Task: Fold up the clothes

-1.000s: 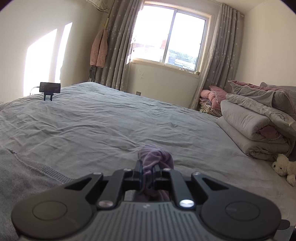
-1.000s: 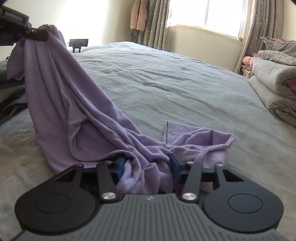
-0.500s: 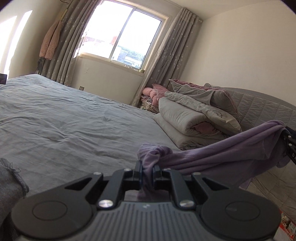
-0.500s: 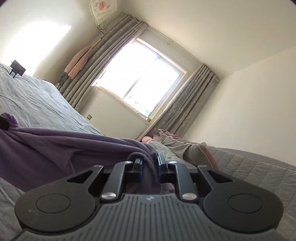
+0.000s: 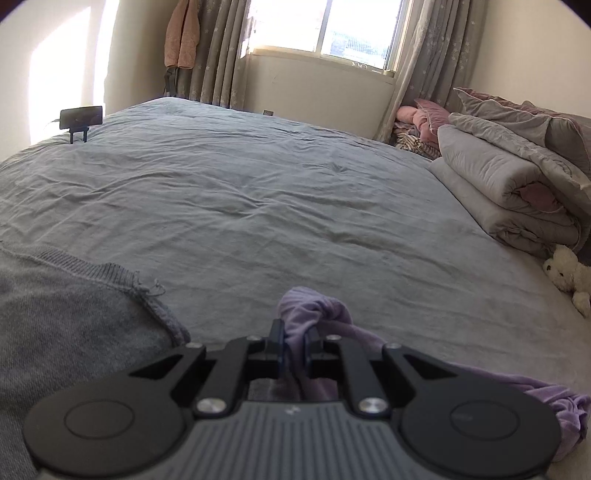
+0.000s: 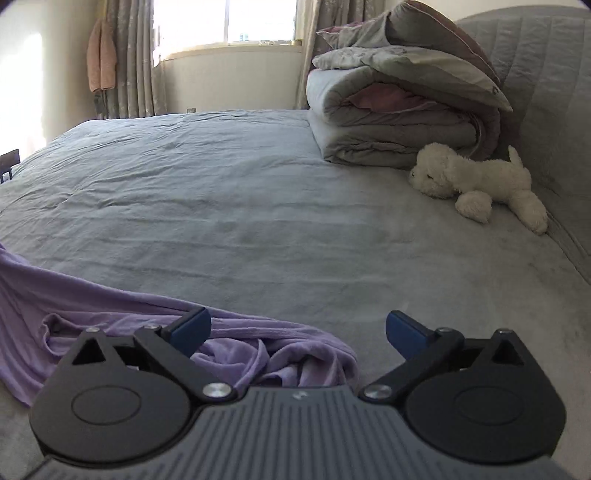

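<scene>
Down low over the bed, the left claw [image 5: 294, 338] is pinched tight on a bunched fold of a soft lilac knit garment [image 5: 314, 314]; the cloth puffs up just past the fingertips and trails off to the right along the grey bedsheet [image 5: 258, 206], ending in a crumpled edge beside the claw's body. Just to the left of it lies a grey ribbed-edge knitted sweater [image 5: 74, 314], flat on the sheet and not touching the claw.

The right claw [image 6: 298, 326] stands wide apart, gripping nothing. Its left blue-padded finger [image 6: 192, 326] rests over the same lilac garment [image 6: 110, 314], which lies rumpled on the bed beneath and stretches away to the left; whether the pad touches the cloth cannot be told. The right finger hangs over bare sheet.

Farther out, a folded stack of grey and mauve quilts [image 6: 399, 110] sits by the padded grey headboard [image 6: 546, 92], with a white plush toy dog [image 6: 476, 184] lying just in front of it. At the far left edge of the bed a dark phone on a small stand [image 5: 80, 120] is upright. Beyond are grey curtains [image 5: 210, 48], a bright window [image 5: 321, 26], and a hanging pink garment [image 5: 180, 33].
</scene>
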A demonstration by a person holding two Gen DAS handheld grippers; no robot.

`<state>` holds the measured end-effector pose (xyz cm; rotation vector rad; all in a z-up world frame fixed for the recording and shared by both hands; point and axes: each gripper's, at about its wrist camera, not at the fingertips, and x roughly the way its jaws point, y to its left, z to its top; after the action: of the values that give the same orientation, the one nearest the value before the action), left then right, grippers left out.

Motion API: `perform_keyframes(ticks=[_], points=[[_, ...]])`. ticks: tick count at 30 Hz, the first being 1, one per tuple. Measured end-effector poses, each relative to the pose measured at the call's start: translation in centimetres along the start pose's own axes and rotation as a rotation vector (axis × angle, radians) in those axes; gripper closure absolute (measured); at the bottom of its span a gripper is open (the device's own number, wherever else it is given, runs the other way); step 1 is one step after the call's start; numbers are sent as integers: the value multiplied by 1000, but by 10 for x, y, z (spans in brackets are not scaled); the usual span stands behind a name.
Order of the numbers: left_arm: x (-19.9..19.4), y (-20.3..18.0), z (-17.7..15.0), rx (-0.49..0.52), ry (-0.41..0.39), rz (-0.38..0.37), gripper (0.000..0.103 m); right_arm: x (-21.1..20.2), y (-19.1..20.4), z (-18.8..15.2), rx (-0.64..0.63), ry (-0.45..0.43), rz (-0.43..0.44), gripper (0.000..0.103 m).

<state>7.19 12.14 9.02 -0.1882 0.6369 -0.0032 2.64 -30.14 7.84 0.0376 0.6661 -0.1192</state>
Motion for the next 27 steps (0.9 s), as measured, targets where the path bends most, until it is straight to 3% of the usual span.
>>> perform_keyframes(ticks=[4, 5, 9, 12, 13, 14, 16, 19, 22, 24, 25, 26, 27], points=[[-1, 5, 1, -26, 4, -4, 93, 18, -13, -23, 49, 182, -27, 1], [-1, 6, 1, -26, 5, -3, 93, 20, -13, -27, 68, 206, 0, 1], [1, 6, -1, -25, 7, 0, 93, 28, -16, -25, 197, 194, 112, 1], [-1, 8, 0, -40, -10, -3, 93, 44, -9, -23, 206, 211, 95, 2], [-2, 8, 0, -44, -16, -4, 93, 47, -5, -22, 189, 199, 78, 18], [-3, 9, 1, -49, -22, -5, 93, 46, -2, -21, 167, 181, 66, 32], [-4, 10, 1, -58, -34, -7, 93, 41, 0, -16, 145, 137, 37, 89], [-8, 11, 3, -71, -62, -12, 93, 5, -2, -3, 73, -74, -105, 88], [-26, 6, 9, -63, -174, -56, 93, -50, 15, 5, -146, -418, -351, 89], [-27, 2, 11, -58, -180, -76, 92, -70, 22, 2, -249, -582, -470, 88], [-25, 0, 11, -53, -169, -82, 88, -69, 24, 0, -293, -600, -551, 83], [-21, -1, 10, -44, -149, -81, 84, -62, 22, -1, -305, -559, -578, 78], [-13, -3, 7, -24, -106, -63, 81, -49, 16, -2, -304, -462, -563, 74]])
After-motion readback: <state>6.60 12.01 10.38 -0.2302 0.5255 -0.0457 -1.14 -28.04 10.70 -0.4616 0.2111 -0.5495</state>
